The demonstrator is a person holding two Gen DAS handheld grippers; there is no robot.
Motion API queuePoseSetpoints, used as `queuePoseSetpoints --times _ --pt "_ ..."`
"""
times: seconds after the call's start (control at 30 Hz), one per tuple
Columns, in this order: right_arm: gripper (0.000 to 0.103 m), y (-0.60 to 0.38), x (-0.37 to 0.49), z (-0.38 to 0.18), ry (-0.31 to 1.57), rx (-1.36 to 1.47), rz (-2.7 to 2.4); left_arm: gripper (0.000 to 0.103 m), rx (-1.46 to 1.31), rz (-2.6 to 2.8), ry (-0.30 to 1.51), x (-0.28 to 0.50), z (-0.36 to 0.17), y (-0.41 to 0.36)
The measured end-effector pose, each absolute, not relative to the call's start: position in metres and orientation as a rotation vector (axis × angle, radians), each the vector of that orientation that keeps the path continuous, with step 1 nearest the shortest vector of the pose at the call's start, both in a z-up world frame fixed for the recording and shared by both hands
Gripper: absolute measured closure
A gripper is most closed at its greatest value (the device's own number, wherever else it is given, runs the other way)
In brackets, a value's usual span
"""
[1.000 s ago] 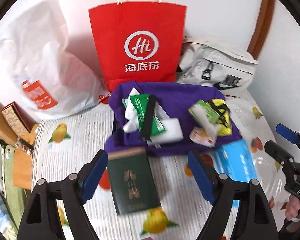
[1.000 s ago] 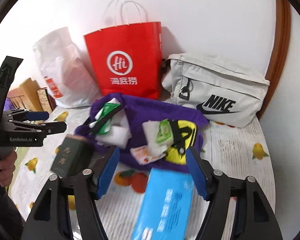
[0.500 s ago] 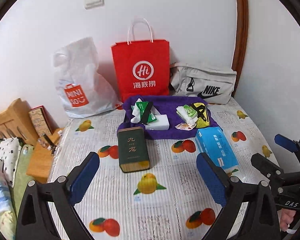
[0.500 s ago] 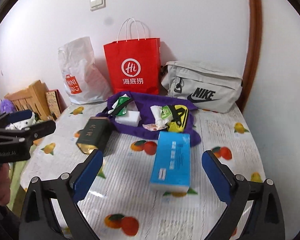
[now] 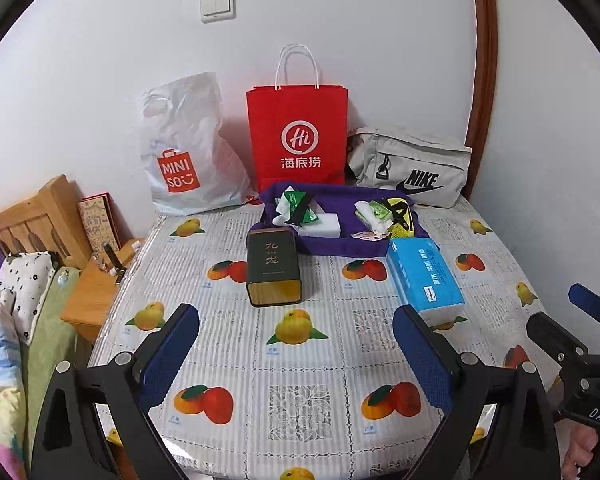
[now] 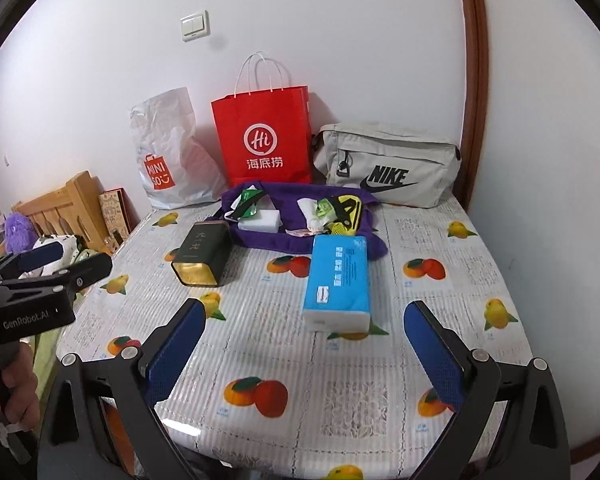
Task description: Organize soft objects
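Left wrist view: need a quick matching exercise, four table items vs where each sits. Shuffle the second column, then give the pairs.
Items:
1. dark green tin
2. blue tissue pack
3. red paper bag
4. grey Nike bag

Places:
A. standing against the wall, between the white Miniso bag and another bag
B. lying at the front right corner of the purple cloth
C. back right corner of the table, by the wooden trim
D. lying at the front left corner of the purple cloth

Pairs: 1-D, 2-B, 3-A, 4-C
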State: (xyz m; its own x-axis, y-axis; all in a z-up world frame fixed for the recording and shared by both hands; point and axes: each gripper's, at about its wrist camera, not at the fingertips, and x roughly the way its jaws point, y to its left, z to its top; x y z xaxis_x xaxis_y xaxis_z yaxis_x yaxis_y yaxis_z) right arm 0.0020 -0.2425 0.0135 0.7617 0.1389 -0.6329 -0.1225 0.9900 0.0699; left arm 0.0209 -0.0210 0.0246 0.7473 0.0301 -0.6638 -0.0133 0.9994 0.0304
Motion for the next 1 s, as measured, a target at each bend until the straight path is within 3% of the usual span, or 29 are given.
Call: queuePoseSetpoints --times 1.0 --pt "0.004 -0.2427 -0.0084 0.0064 0.688 0.023 0.134 0.005 0.028 0.039 0.735 0.0121 0.0206 -0.0211"
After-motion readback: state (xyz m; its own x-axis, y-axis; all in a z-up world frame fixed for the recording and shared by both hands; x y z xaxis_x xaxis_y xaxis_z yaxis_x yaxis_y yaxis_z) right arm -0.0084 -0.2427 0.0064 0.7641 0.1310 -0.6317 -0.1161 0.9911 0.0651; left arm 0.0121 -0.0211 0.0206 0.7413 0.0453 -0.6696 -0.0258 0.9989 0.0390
